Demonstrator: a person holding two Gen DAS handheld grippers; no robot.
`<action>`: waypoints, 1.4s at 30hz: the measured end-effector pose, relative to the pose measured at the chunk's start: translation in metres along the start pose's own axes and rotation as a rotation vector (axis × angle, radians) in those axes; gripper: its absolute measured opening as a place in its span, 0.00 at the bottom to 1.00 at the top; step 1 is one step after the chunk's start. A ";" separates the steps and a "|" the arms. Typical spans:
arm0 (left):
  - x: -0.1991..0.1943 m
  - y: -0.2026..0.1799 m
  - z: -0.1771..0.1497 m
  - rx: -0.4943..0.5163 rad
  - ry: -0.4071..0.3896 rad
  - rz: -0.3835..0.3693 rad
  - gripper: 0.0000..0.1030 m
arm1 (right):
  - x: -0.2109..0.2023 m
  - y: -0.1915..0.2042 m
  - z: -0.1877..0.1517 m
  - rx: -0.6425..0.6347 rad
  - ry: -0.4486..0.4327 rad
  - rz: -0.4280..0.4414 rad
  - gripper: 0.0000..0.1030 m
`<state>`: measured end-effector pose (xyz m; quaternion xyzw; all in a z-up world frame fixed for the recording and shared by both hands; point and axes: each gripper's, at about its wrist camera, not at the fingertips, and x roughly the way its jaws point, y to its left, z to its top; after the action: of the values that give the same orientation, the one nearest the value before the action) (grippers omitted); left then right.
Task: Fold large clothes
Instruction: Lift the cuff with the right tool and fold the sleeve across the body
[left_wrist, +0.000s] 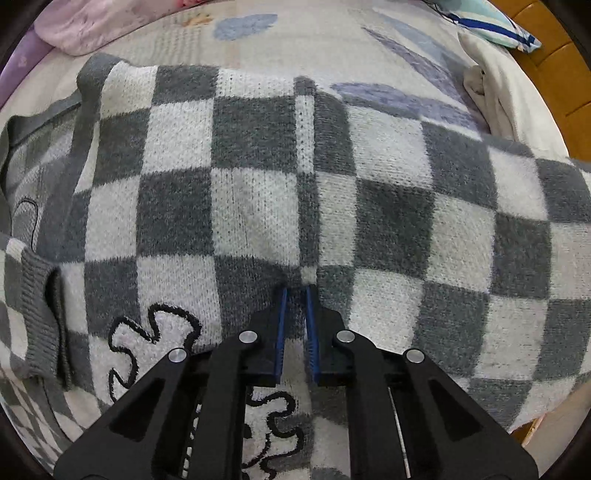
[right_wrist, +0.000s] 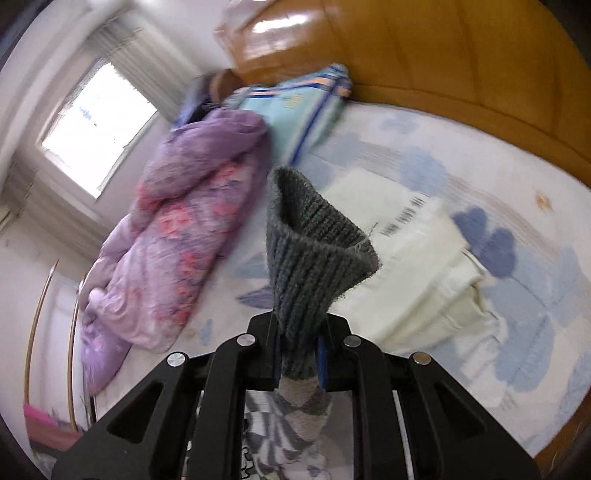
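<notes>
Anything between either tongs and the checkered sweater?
Nothing visible. The left tongs are nipped on the grey-and-white checkered knit sweater at its middle; the right tongs are clamped on its grey ribbed cuff, lifted above the bed.

Home bedroom: bed (right_wrist: 424, 155), wooden headboard (right_wrist: 461, 55), quilt (right_wrist: 184, 221), window (right_wrist: 99, 122)

Bed sheet (right_wrist: 424, 155), pale with blue flower print, covers the mattress below a glossy wooden headboard (right_wrist: 461, 55). Purple quilt with pink blotches (right_wrist: 184, 229) lies bunched along the window (right_wrist: 99, 122) side, a striped turquoise pillow (right_wrist: 295, 110) at its head. Cream folded cloth (right_wrist: 413, 269) rests mid-sheet.
</notes>
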<state>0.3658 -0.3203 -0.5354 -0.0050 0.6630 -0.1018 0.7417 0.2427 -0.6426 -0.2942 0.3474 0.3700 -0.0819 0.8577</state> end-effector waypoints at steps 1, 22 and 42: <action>0.000 0.001 -0.001 -0.012 -0.001 -0.008 0.09 | 0.003 0.011 0.000 -0.017 0.004 0.019 0.13; -0.121 0.085 -0.023 0.060 -0.057 -0.097 0.10 | 0.044 0.257 -0.100 -0.289 0.137 0.128 0.13; -0.239 0.403 -0.081 -0.385 -0.209 0.035 0.30 | 0.188 0.397 -0.343 -0.444 0.630 0.253 0.42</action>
<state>0.3202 0.1228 -0.3677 -0.1456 0.5898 0.0406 0.7933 0.3363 -0.1002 -0.3779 0.2048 0.5780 0.2166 0.7596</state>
